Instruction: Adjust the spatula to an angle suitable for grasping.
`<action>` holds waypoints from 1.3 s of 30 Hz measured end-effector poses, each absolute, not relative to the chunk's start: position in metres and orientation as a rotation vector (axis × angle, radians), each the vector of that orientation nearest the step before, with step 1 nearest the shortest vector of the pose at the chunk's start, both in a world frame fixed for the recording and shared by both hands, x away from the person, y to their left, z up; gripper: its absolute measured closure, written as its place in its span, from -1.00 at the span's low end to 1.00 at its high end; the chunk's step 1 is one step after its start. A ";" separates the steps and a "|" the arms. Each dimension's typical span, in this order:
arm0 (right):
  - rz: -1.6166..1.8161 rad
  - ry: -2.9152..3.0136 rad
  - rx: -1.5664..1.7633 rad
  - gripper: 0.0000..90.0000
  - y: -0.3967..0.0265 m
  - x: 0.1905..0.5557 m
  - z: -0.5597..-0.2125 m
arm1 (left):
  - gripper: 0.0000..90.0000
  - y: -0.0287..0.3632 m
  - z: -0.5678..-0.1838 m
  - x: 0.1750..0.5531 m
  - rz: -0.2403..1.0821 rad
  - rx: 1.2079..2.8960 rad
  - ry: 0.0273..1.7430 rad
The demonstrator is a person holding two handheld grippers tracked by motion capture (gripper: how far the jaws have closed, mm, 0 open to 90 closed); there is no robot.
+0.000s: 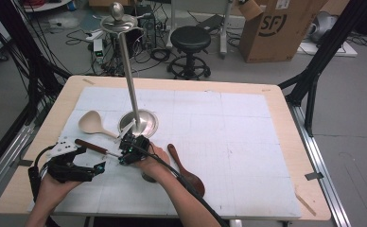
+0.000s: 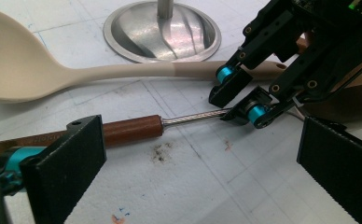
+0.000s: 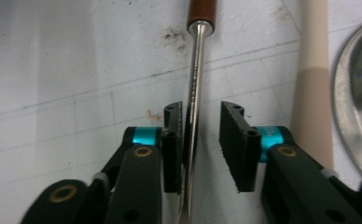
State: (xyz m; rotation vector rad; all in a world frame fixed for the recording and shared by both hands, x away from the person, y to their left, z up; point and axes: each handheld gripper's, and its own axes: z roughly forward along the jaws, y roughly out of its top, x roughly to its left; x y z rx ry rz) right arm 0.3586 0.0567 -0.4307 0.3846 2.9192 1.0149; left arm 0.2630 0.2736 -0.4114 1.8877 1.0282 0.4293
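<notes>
**Right gripper straddling the skewer shaft**

Left gripper (image 1: 84, 165) jaws released wide around the brown-handled tool (image 2: 132, 129) on the surface (image 1: 229, 142). Right gripper (image 3: 202, 140) jaws straddle its metal shaft, one pad touching, gap on the other. Beige spoon (image 2: 53, 74) just beside; open room right.
</notes>
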 end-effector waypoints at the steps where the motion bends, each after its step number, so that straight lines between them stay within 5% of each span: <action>1: 1.011 2.911 0.382 0.61 0.058 0.358 -0.431 | -0.96 0.274 -0.411 0.263 0.430 1.889 1.028; 18: 1.046 2.942 0.544 0.85 0.055 0.358 -0.431 | -0.96 0.274 -0.412 0.263 0.427 1.889 1.025; 39: 1.133 2.923 0.590 0.86 0.042 0.355 -0.416 | -0.96 0.273 -0.411 0.262 0.430 1.884 1.014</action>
